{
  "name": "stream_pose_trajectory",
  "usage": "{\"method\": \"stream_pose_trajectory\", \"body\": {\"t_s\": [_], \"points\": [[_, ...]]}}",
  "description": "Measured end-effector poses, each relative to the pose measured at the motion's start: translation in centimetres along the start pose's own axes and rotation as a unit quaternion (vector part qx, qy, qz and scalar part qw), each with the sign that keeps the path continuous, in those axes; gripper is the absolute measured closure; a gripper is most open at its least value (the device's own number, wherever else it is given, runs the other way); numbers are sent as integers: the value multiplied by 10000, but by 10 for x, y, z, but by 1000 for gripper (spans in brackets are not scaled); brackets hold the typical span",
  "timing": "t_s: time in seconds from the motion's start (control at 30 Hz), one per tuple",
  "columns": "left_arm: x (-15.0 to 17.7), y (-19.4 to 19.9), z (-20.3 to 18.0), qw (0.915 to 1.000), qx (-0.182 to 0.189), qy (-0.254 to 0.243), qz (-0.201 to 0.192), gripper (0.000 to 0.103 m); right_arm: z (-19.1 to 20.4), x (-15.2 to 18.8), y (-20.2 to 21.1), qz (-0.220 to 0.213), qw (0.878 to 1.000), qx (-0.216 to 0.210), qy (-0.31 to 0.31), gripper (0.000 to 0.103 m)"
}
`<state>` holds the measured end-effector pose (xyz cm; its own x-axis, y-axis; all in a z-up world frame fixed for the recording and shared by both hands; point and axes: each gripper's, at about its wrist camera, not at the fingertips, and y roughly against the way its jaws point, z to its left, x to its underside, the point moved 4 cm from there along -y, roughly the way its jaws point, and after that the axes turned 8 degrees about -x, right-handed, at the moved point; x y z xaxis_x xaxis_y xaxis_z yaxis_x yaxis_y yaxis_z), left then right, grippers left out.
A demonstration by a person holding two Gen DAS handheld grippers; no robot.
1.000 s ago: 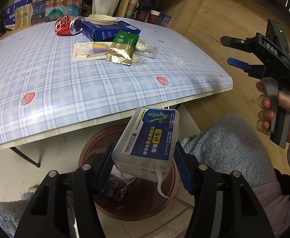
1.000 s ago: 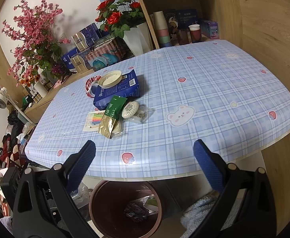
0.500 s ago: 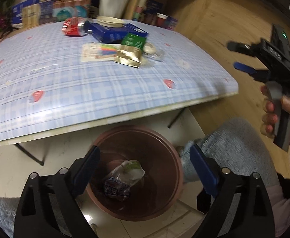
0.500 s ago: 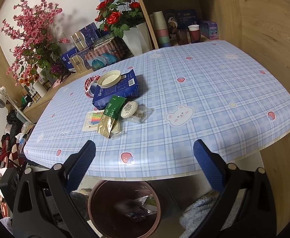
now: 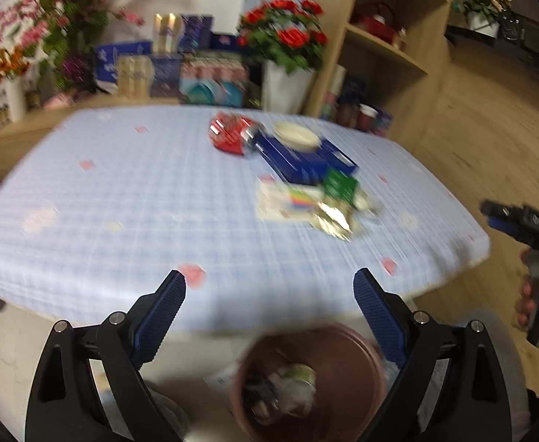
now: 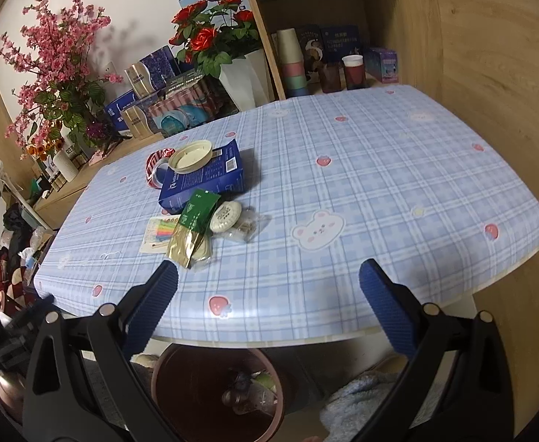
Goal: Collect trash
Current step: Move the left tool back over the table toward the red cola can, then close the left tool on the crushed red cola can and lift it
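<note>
my left gripper has its jaws spread wide with nothing between them. a second ago the pads were clamped on a white plastic box with a blue label, held over the bin; that box is gone from the jaws now and the view has swung up from the bin toward the table top, blurred. i read that as one piece dropped, so the left side is free for the next pick.

right gripper also stands wide apart and empty, same spot as before, aimed at the table's near edge.

bin: brown round tub on the floor under the near table edge, at 6 o'clock in both views, with wrappers and a clear packet in the bottom. i can't make out the dropped box in it for sure.

trash left on the table: a cluster at about 11 o'clock from my right jaws. green and gold foil pouch, white oval item touching a clear crinkled bag, flat card with coloured stripes, blue box with a cream lid on top, crushed red can behind it. all lying flat, close together, several overlapping. the pouch is nearest me.
</note>
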<state>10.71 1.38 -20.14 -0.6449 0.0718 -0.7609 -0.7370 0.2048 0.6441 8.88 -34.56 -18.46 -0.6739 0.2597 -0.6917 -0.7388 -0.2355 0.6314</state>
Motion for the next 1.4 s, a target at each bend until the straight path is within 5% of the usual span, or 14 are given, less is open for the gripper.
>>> {"method": "stream_pose_trajectory", "body": {"t_s": [0.27,0.5,0.83,1.0,1.17,1.27,1.4], "points": [[-52,11,36,9973,-566,93,-467,10,5,-17,-8,-32,9997,84,208,6],[-78,4,60,9946,-870,272,-499,10,5,-29,-22,39,9996,111,274,6],[-101,-44,49,9966,-800,155,-119,10,2,-46,-61,231,9990,114,375,6],[-113,-85,21,9968,-708,-383,21,11,-3,-51,-89,387,9987,68,318,6],[-132,-146,-14,9922,-348,-1176,204,35,-7,-59,-117,549,9980,-15,309,6],[-147,-184,-24,9886,-319,-1428,365,58,-11,-65,-131,615,9978,-128,209,6],[-159,-221,-29,9858,-276,-1584,493,62,-13,-72,-143,639,9976,-94,266,6]]}}
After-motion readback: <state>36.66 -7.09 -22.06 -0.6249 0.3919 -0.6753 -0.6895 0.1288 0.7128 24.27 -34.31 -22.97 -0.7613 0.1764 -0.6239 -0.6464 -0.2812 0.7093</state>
